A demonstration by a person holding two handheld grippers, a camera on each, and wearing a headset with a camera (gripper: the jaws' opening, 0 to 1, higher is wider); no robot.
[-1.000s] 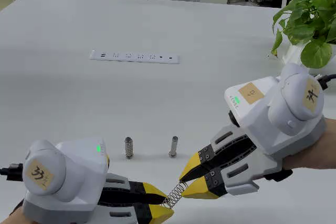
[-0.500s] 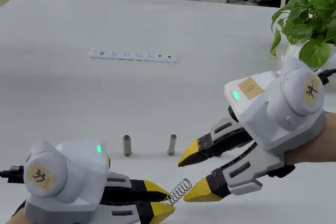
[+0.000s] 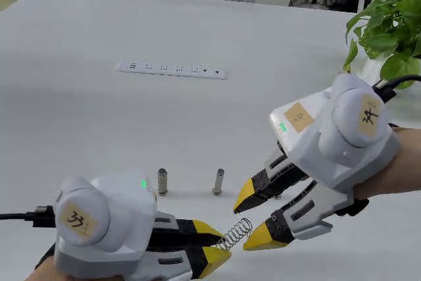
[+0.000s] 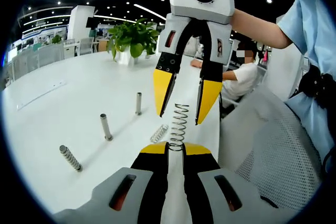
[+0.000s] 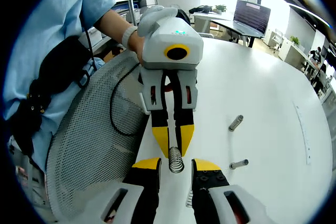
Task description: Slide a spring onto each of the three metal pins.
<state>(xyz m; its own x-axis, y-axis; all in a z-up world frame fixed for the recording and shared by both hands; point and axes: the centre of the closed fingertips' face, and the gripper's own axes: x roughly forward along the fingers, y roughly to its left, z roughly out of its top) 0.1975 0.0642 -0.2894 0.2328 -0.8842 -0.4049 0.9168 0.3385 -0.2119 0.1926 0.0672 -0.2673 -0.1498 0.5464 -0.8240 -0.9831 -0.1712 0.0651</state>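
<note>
Near front edge of worktop (image 3: 79, 136), I'm watching right gripper (image 3: 248, 224) jaws now spreading off spring (image 3: 237, 233); left gripper (image 3: 222, 245) clamping its end alone. Handoff looking done; bare pin (image 3: 218, 181) waiting.

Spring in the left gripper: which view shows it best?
The left gripper view: the spring stands full length from the shut left gripper, between the jaws of the open right gripper. Head view shows it small; right gripper view, end-on.
</note>
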